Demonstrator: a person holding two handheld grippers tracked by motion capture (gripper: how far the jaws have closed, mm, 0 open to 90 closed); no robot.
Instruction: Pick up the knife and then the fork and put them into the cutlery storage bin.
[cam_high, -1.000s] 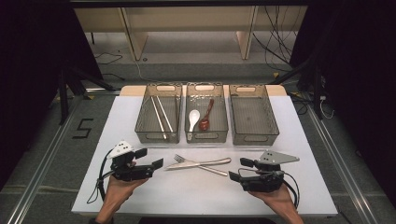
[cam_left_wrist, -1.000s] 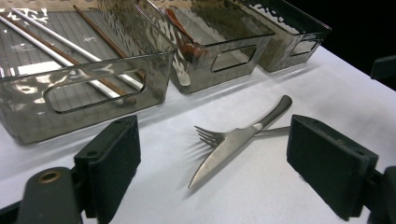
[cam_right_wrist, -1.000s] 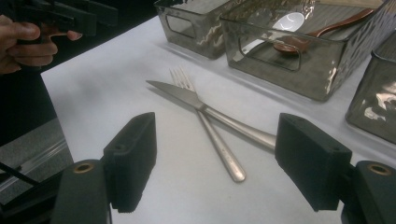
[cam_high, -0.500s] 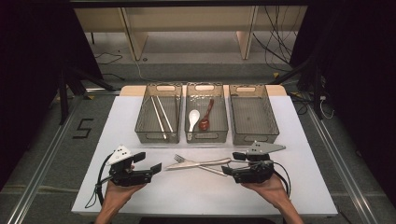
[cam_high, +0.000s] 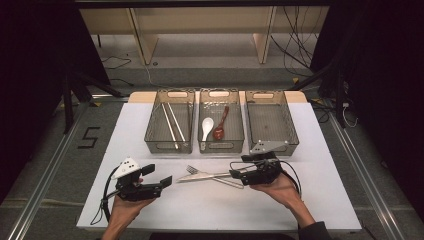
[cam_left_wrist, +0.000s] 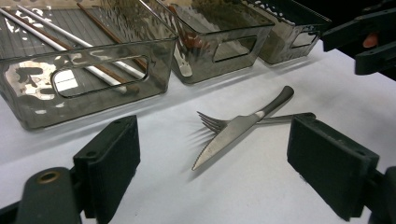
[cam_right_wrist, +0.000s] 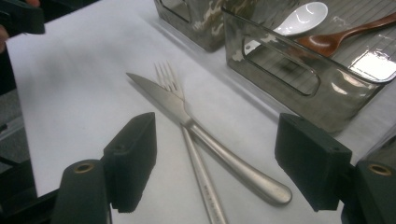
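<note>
Taking the knife (cam_high: 200, 176) as landmark: the left gripper (cam_high: 159, 183) sits to its left on the table, apart from it, jaws wide open and empty; the knife lies crossed over the fork (cam_high: 215, 176), in front of the middle bin (cam_high: 220, 146); the right gripper (cam_high: 239, 173) hovers at the handle ends, jaws spread wide, gripping nothing. Both look stiff, thin, slick steel, probably light; the knife's thicker handle (cam_right_wrist: 243, 173) seems the best hold.

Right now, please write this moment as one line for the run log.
left gripper: open, empty | right gripper: open, at handles | knife: lying across fork on table | right bin: empty
</note>
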